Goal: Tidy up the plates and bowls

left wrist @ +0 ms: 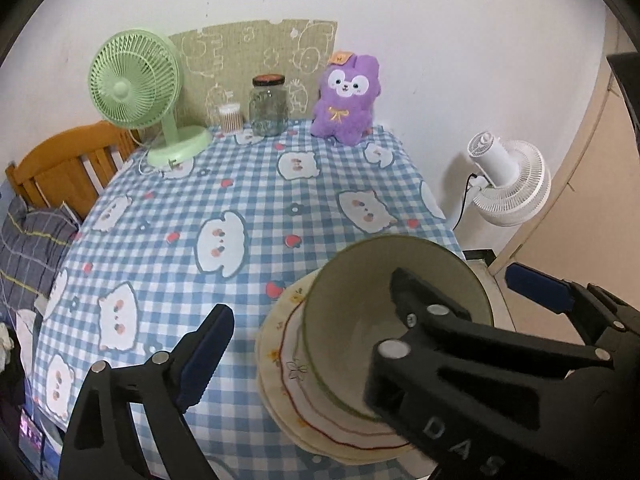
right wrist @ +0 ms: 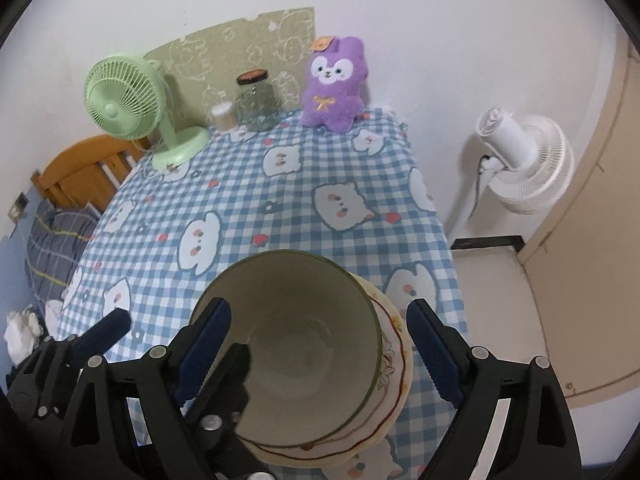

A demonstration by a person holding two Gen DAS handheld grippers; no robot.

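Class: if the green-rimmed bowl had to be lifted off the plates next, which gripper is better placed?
Probably right: the right gripper is open with the bowl centred between its fingers, on the plates. The left gripper sits off to one side.

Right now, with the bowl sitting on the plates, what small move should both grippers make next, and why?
Probably lift both grippers straight clear. The green-rimmed bowl sits nested on the stacked floral plates. The left gripper and right gripper are both open with fingers flanking the bowl's rim, gripping nothing. Any sideways drift could knock the stack near the table's edge.
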